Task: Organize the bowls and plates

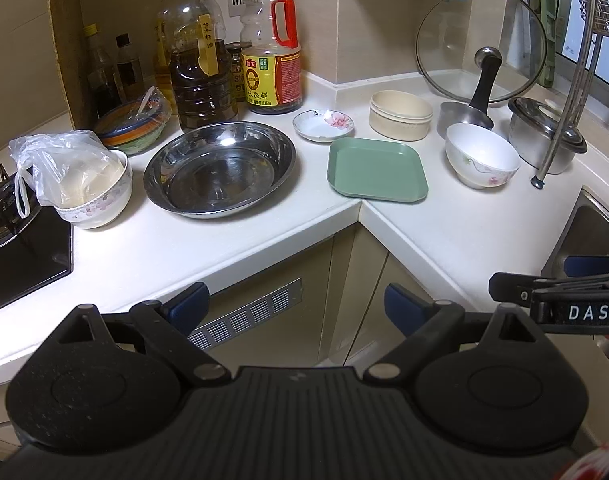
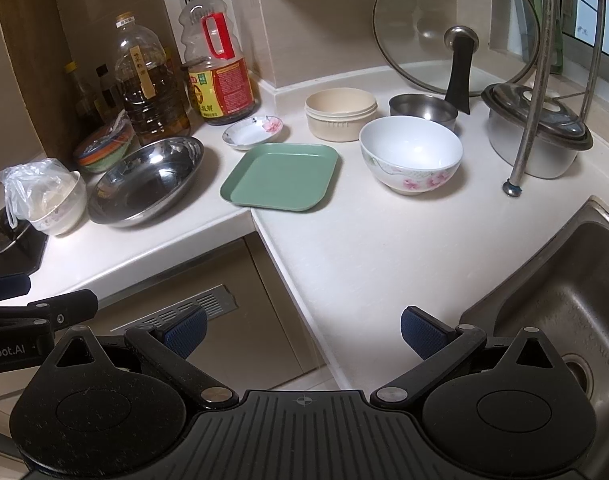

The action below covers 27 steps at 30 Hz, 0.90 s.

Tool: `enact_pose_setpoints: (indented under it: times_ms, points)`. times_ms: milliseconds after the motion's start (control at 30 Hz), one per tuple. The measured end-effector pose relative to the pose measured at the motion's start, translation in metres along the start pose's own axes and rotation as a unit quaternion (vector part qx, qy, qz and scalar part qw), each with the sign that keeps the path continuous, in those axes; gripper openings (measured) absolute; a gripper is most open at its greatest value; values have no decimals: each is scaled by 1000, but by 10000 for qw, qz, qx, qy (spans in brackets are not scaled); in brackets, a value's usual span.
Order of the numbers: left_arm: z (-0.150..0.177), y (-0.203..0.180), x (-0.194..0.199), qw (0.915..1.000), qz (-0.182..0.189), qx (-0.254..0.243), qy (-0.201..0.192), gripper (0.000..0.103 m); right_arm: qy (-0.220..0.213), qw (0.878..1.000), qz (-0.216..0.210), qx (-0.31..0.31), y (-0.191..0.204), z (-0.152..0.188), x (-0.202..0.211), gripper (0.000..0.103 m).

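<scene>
The green square plate (image 2: 280,176) lies flat at the white bench (image 2: 364,264) corner. The flowered bowl (image 2: 411,154) sits upright beside it, near the sink (image 2: 564,312). Both the left hand-held gripper (image 1: 296,306) and the right hand-held gripper (image 2: 304,332) hang wide apart, holding nothing.

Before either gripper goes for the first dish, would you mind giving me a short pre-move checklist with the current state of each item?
1. Left gripper jaws open and empty: ok.
2. Right gripper jaws open and empty: ok.
3. Green square plate lies flat with nothing on it: ok, though its corner overhangs the counter edge.
4. White floral bowl upright and empty: ok.
5. Small floral saucer apart from the green plate: ok.
6. Bowl with plastic bag ready to stack: not ok, bag still inside.
</scene>
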<state>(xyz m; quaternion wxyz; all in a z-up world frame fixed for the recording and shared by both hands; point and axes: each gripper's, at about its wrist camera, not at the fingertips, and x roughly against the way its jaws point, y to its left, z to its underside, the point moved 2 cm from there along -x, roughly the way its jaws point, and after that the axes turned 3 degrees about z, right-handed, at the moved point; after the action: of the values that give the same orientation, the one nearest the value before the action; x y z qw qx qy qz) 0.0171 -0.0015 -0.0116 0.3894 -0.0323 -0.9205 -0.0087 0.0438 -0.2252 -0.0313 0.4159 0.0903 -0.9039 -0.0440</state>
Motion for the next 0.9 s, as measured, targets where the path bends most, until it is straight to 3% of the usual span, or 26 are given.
enact_pose_setpoints:
  times_ms: [367, 667, 767, 900]
  points:
    - [-5, -5, 0, 10000, 9, 36, 70, 93, 21, 10000, -2, -24, -6, -3, -3, 103]
    - [-16, -12, -25, 9998, 80, 134, 82, 93, -131, 9997, -214, 47, -25, -18, -17, 102]
    - [-23, -17, -34, 9999, 96, 120, 23, 90, -110, 9993, -341, 91, -31, -24, -27, 87]
    - [-33, -23, -47, 9998, 207, 74, -41, 87, -55, 9989, -471, 0, -38, -33, -39, 81]
